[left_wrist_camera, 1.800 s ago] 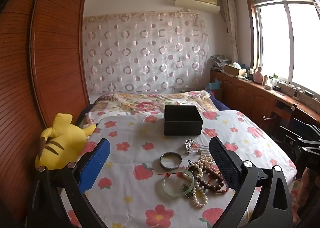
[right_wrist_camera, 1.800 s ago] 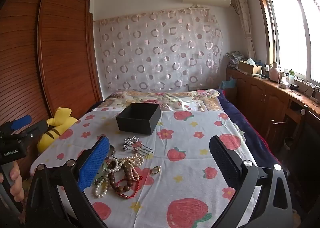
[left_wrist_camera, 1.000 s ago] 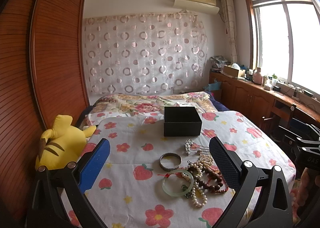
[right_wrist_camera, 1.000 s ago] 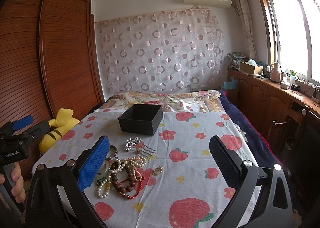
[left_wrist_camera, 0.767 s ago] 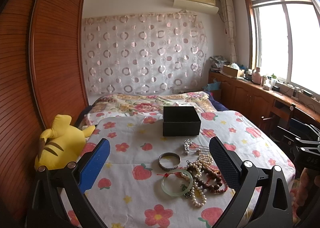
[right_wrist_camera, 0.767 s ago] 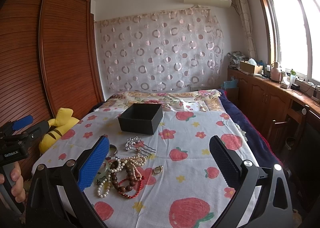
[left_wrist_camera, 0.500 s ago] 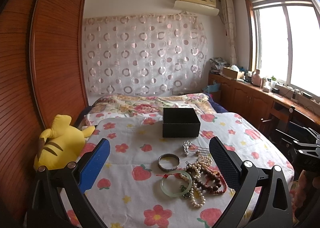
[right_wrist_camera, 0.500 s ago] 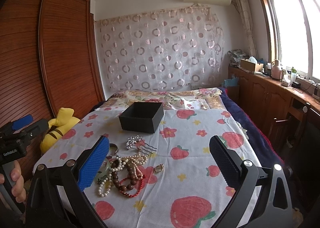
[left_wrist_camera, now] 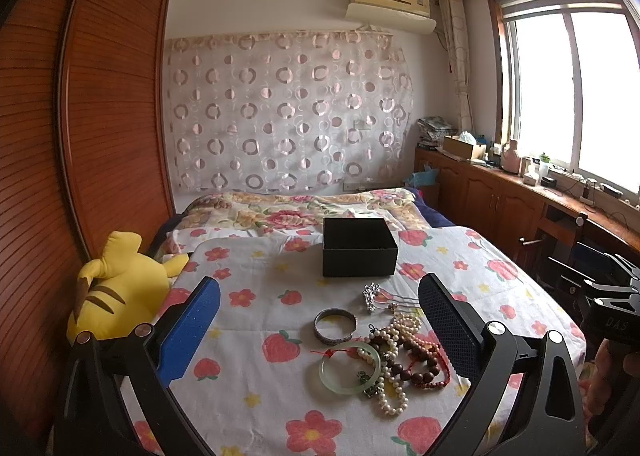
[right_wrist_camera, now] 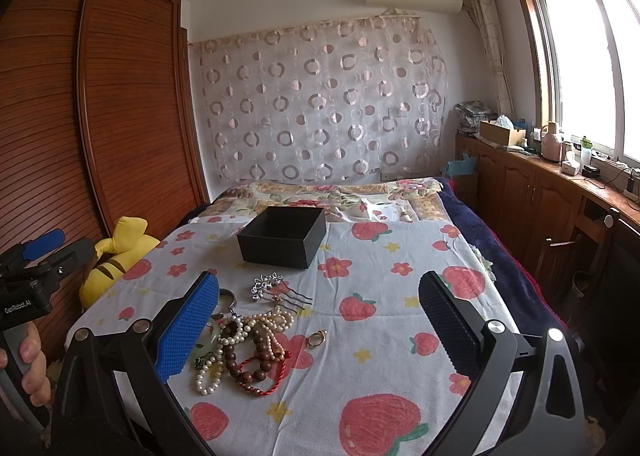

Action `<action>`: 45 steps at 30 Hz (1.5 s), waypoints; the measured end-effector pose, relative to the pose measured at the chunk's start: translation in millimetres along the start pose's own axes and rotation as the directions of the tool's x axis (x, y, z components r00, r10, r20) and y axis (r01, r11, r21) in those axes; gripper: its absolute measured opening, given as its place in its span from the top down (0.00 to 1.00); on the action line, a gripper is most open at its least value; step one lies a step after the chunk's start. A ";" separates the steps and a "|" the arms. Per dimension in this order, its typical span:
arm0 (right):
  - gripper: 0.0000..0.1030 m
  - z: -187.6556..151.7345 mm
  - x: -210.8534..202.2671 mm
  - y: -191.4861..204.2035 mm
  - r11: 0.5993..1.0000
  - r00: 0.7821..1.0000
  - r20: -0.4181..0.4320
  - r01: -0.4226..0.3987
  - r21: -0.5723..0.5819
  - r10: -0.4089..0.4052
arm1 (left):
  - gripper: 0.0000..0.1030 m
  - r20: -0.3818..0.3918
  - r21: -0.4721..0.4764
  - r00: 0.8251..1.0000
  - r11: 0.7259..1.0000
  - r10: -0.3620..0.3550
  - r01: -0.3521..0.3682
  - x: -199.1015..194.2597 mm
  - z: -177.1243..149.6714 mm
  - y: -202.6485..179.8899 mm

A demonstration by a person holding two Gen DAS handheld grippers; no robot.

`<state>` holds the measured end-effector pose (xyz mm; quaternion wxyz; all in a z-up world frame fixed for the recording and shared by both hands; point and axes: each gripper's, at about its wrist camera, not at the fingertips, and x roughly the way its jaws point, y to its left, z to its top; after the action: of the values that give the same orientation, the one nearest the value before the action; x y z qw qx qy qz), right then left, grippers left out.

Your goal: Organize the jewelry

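An open black box (left_wrist_camera: pixel 359 250) (right_wrist_camera: pixel 281 236) stands on the flowered sheet. Nearer lies a jewelry pile: a silver bangle (left_wrist_camera: pixel 335 324), a jade bangle (left_wrist_camera: pixel 349 372), a silver hair comb (left_wrist_camera: pixel 372 296) (right_wrist_camera: pixel 269 286), pearl strands (left_wrist_camera: pixel 396 388) (right_wrist_camera: pixel 224 356), brown wooden beads (left_wrist_camera: pixel 416 368) (right_wrist_camera: pixel 248 364) and a ring (right_wrist_camera: pixel 316 338). My left gripper (left_wrist_camera: pixel 318 326) is open and empty, held above the sheet just short of the pile. My right gripper (right_wrist_camera: pixel 318 322) is open and empty, with the pile by its left finger.
A yellow plush toy (left_wrist_camera: pixel 120 288) (right_wrist_camera: pixel 116 256) lies at the bed's left edge by the wooden wardrobe (left_wrist_camera: pixel 100 135). Wooden cabinets (right_wrist_camera: pixel 540 191) run along the right under the window. A floral quilt (left_wrist_camera: pixel 300 211) lies behind the box.
Both grippers have drifted slightly; the pile and box sit a little differently in each view. Nothing was picked up and the jaws stayed open.
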<state>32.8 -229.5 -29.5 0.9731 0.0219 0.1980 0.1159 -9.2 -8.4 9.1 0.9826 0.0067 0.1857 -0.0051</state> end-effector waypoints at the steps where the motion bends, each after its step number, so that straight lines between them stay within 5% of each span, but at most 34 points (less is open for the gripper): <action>1: 0.02 0.2 0.1 -0.2 1.000 1.000 0.000 0.000 0.001 0.000 | 0.07 0.000 0.000 1.000 1.000 0.001 -0.001 0.0 0.1 -0.3; 31: 0.02 3.5 -0.6 -2.2 1.000 1.000 0.001 -0.004 -0.004 0.004 | 0.07 -0.004 0.000 1.000 1.000 -0.001 0.001 -1.1 -1.7 -4.2; 45: 0.05 -16.2 18.8 -2.5 0.998 0.997 -0.063 -0.045 -0.038 0.042 | 0.07 -0.087 -0.014 0.996 1.000 -0.009 0.008 28.5 -22.0 12.8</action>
<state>43.9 -227.6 -51.8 0.9639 0.0034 0.2255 0.1415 9.5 4.5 -21.6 0.9735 -0.0004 0.2285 -0.0077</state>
